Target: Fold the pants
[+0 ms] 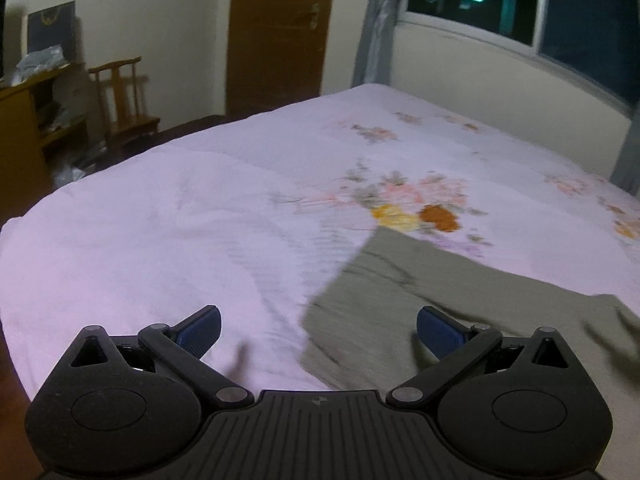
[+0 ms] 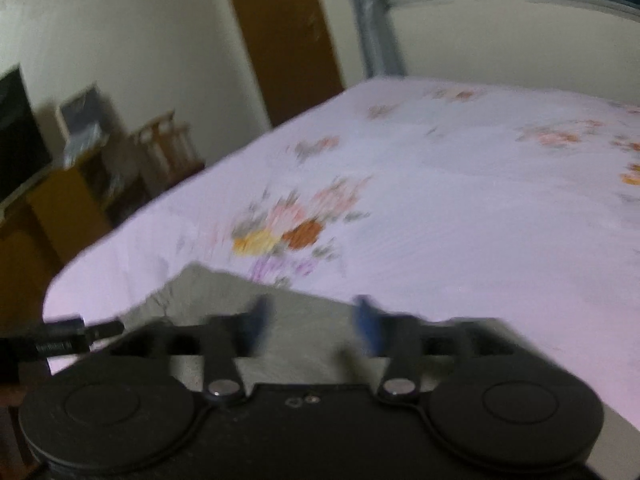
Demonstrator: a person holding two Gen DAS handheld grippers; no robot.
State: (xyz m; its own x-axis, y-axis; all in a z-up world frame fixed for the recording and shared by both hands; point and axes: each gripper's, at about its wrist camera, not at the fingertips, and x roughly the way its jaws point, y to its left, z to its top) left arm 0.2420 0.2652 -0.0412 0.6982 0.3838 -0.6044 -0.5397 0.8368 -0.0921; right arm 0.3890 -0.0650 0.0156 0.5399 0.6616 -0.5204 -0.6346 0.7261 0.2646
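Grey-green pants (image 1: 400,300) lie flat on a bed with a pale pink flowered cover (image 1: 200,220). My left gripper (image 1: 318,330) is wide open and empty, above the pants' left edge. In the right wrist view the pants (image 2: 288,320) lie under my right gripper (image 2: 310,324), which is open and empty; the view is blurred by motion. The pants' near part is hidden behind both gripper bodies.
A wooden chair (image 1: 124,100), a wooden cabinet (image 1: 24,140) with boxes and a brown door (image 1: 280,32) stand beyond the bed's left edge. A window (image 1: 540,8) with a grey curtain is at the far right. The other gripper's black body (image 2: 52,344) shows at the left of the right wrist view.
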